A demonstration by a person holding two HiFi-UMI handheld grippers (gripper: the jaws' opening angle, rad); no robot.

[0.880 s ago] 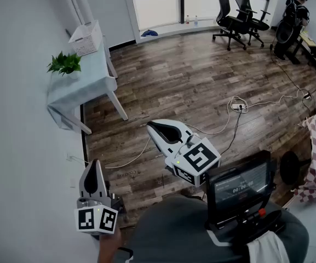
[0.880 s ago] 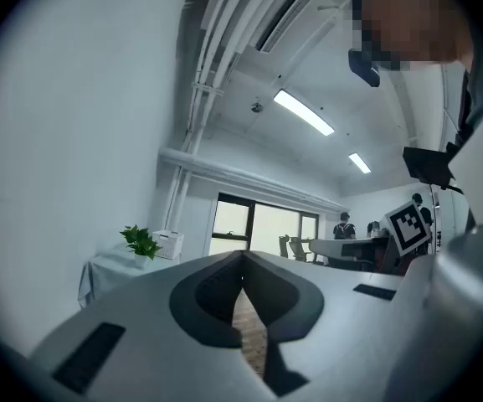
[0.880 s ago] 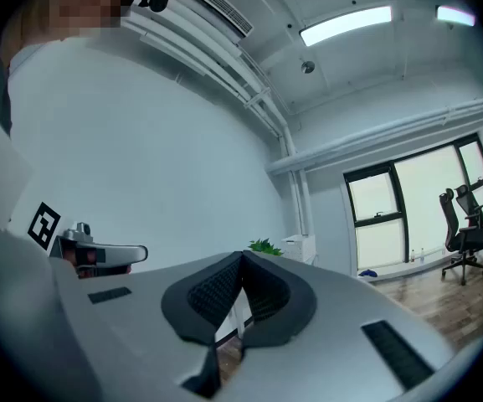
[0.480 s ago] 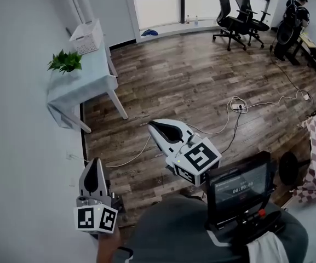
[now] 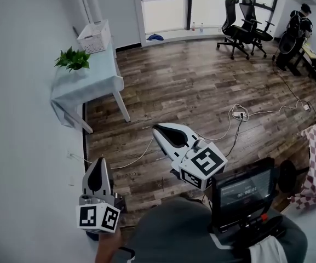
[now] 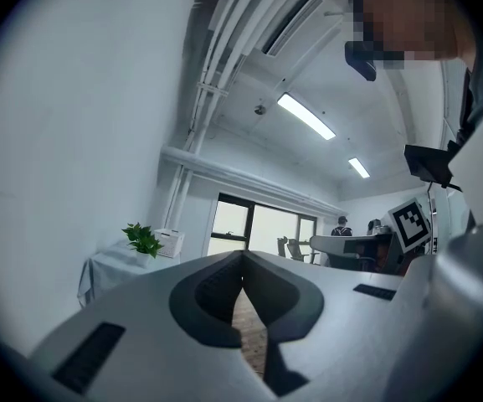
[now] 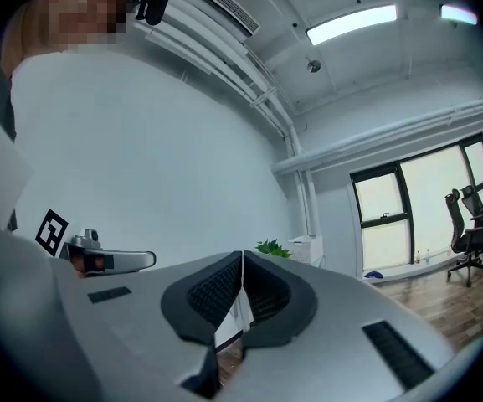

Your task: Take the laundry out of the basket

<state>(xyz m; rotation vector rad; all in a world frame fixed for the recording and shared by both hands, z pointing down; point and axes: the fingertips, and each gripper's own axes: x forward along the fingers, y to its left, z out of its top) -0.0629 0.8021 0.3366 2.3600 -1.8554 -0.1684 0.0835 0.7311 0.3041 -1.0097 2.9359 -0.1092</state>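
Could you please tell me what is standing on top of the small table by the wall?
A green plant and, beyond it, a white basket stand on the cloth-covered table. What the basket holds cannot be seen from here.

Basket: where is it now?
Head view, upper left: the white basket sits at the far end of the table, behind the potted plant.

A basket [image 5: 95,37] sits behind a plant [image 5: 73,58] on the table [image 5: 95,82] by the left wall. Office chairs [image 5: 240,29] stand far right.
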